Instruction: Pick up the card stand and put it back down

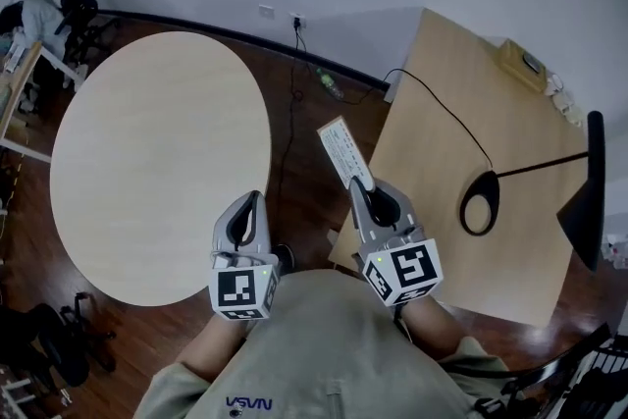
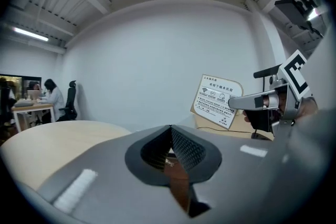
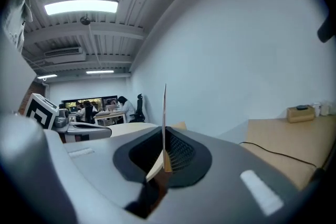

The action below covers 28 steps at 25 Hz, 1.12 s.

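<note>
The card stand (image 1: 343, 152) is a white printed card, held up in the air over the dark floor between the two tables. My right gripper (image 1: 363, 185) is shut on its lower end. The right gripper view shows the card stand (image 3: 165, 113) edge-on, rising straight from the closed jaws of my right gripper (image 3: 163, 164). In the left gripper view the card stand (image 2: 218, 101) faces me at the right, with the right gripper (image 2: 253, 102) clamped on it. My left gripper (image 1: 253, 201) hangs beside the round table. The left gripper (image 2: 170, 129) is shut with nothing in it.
A round pale table (image 1: 157, 162) lies at the left. A square wooden table (image 1: 471, 162) at the right carries a black desk lamp (image 1: 579, 201), its cable and a small box (image 1: 520, 64). A green bottle (image 1: 329, 83) lies on the floor by the wall. People sit at a far desk (image 2: 31, 105).
</note>
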Available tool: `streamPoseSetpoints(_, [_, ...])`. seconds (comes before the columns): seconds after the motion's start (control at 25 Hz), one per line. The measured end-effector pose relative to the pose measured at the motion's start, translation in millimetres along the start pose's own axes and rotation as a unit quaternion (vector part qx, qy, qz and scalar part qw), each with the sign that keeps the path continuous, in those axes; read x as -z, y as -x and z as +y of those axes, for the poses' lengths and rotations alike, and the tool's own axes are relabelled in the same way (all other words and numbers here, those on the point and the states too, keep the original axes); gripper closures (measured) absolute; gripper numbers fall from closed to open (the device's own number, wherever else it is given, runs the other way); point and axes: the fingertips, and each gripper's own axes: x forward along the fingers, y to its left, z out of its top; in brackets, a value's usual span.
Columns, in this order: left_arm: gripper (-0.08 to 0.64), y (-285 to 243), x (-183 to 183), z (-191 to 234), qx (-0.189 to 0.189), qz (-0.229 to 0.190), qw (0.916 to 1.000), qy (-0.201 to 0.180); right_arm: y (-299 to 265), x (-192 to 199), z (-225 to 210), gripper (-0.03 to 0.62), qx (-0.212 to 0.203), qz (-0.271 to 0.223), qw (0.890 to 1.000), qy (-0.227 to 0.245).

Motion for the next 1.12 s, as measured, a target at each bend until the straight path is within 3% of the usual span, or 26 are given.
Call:
streamPoseSetpoints(0.28, [0.552,39.4,13.5,95.7,-0.094,-0.007,0.9954,0.014,-78.3,17.5,93.0,0.577,-0.106,0.022,0.994,0.025])
streamPoseSetpoints(0.6, [0.552,81.7,37.0,190.5,-0.168,0.015,0.9854,0.026,-163.6,71.5,197.6,0.577,-0.202,0.062,0.976,0.053])
streamPoseSetpoints(1.12, [0.552,108.1,85.5,262.9,-0.200,0.057,0.9780,0.018,-245.3,197.6,256.3,0.577,-0.215,0.162,0.961,0.057])
